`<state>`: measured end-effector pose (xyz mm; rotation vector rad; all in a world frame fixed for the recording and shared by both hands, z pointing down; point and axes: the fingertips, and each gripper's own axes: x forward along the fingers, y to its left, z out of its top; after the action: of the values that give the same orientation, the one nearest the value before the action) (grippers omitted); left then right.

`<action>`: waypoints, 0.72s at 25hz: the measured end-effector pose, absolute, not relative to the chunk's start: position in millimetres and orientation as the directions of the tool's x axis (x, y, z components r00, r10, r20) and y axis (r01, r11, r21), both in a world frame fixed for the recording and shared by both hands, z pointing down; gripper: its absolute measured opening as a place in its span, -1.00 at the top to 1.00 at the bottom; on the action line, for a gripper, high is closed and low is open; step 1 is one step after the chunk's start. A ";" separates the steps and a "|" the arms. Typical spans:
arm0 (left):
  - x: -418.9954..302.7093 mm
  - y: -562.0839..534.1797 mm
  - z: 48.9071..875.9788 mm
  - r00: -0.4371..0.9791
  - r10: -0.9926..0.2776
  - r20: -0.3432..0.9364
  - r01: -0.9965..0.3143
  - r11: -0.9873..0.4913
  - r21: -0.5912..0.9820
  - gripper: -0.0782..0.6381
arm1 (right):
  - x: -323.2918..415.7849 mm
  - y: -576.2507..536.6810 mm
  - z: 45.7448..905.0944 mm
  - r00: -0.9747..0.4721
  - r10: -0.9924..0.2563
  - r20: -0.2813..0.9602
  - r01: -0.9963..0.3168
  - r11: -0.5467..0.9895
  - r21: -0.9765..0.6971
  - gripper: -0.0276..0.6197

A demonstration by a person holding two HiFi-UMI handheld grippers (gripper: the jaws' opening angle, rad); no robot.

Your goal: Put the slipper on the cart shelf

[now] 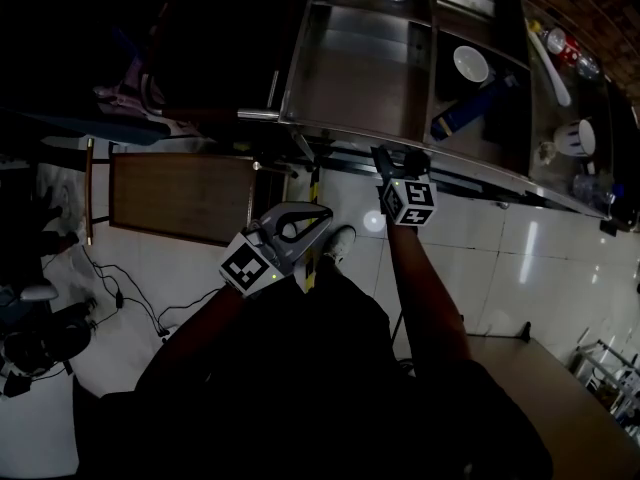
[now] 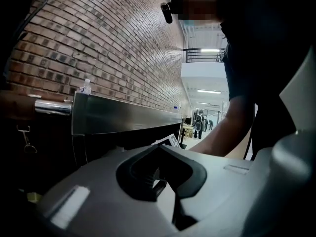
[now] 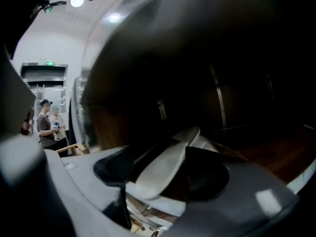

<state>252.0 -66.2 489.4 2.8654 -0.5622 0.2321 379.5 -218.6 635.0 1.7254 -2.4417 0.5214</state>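
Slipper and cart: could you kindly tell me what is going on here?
A person holding two grippers stands at a steel cart. The right gripper reaches into its dark lower level, jaws wide apart, with a pale slipper lying between them, not gripped; it seems to rest inside the cart. The left gripper is held back, shut and empty.

the right gripper (image 3: 161, 156) is filling the bottom of the frame, its grey jaws standing wide apart. a white slipper (image 3: 167, 171) is lying between the dark pads, running from lower centre up toward the right, with neither pad pressing on it. a brown surface (image 3: 279, 157) is showing at lower right. two people (image 3: 48, 125) are standing far off at the left edge, under a bright lamp (image 3: 76, 0) at upper left.
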 end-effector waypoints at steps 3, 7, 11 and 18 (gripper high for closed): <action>246.3 -62.5 484.6 0.911 -0.363 0.195 -0.395 -0.904 0.164 0.77 | 364.7 -197.1 620.7 -0.409 -0.875 0.260 -0.909 0.368 -0.194 -0.05; 237.7 -56.3 477.9 0.904 -0.382 0.193 -0.412 -0.897 0.157 0.77 | 344.7 -166.4 598.3 -0.477 -0.847 0.234 -0.877 0.443 -0.185 -0.05; 228.2 -49.5 470.7 0.901 -0.394 0.180 -0.421 -0.895 0.145 0.77 | 323.0 -136.5 574.3 -0.543 -0.816 0.197 -0.839 0.521 -0.155 -0.03; 217.5 -37.7 450.6 0.904 -0.405 0.138 -0.421 -0.898 0.127 0.77 | 295.4 -97.7 506.2 -0.630 -0.767 0.118 -0.775 0.616 -0.139 0.32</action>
<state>217.5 -37.7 450.6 2.9137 -0.6360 0.1623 295.4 -97.7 506.2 1.3286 -2.7816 0.2734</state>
